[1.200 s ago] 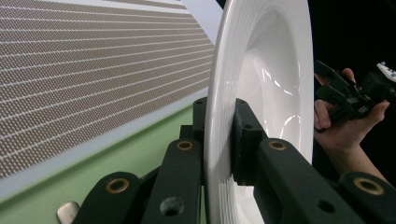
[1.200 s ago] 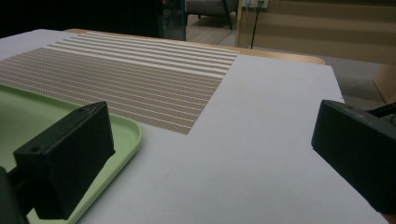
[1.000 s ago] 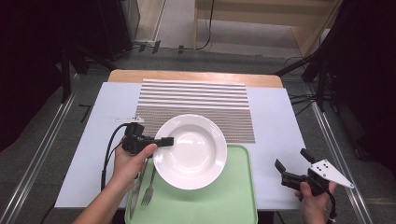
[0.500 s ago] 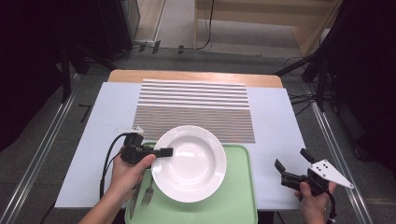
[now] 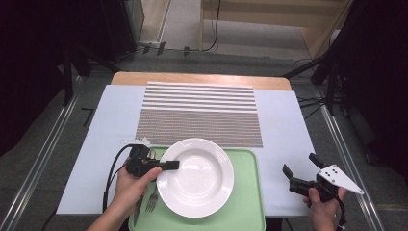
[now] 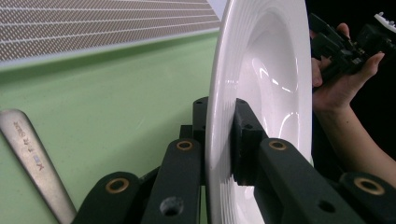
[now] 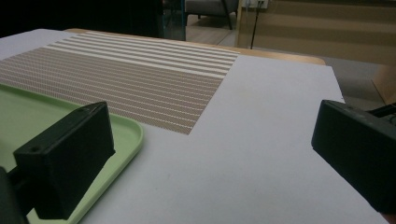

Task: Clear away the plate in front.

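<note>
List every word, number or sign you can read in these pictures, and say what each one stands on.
Stamped lettering on the cutlery handle in the left gripper view: too blurred to read.
Plate, tray, striped mat: no text seen.

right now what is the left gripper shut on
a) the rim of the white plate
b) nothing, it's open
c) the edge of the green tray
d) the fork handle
a: in the left gripper view the left gripper has one jaw on each side of the white plate rim, clamped on it above the green tray.
</note>
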`<state>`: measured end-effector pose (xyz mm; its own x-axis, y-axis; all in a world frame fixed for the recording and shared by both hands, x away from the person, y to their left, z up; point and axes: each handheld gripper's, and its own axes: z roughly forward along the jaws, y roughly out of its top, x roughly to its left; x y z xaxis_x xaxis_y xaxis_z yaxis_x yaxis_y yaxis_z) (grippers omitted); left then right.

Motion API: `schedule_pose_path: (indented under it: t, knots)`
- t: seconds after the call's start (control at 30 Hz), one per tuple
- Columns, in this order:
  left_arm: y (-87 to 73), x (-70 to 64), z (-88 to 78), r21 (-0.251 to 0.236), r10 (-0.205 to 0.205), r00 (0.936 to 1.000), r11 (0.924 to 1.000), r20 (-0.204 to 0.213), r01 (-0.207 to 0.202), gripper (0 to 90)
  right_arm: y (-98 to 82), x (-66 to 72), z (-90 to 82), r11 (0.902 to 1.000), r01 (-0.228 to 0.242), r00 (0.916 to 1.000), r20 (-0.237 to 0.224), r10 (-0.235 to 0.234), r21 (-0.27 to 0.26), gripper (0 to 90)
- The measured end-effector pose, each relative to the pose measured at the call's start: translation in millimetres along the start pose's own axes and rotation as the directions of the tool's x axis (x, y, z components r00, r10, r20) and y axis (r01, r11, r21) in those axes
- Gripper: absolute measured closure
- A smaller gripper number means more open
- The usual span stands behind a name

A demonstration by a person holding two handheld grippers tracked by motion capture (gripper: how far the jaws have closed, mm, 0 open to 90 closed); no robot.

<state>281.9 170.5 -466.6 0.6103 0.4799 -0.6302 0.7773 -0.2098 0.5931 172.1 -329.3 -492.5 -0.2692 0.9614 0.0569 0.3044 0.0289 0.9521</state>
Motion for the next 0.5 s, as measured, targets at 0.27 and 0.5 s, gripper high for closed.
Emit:
schedule_pose_path:
  t: [0.27, 0.5]
  knots:
    - [-8.0, 0.3, 4.5, 0.021, -0.012, 0.9999, 0.9997, -0.002, 0.012, 81.4, -0.1, -0.2, 0.6, 1.0, 0.003, 1.0, 0.003, -0.003, -0.002, 0.0]
    - [-13.2, -0.1, 8.9, 0.055, -0.038, 0.9992, 0.9978, -0.014, 0.039, 81.4, 0.1, 0.1, -0.1, 1.0, -0.002, 1.0, 0.002, 0.002, -0.001, 0.0]
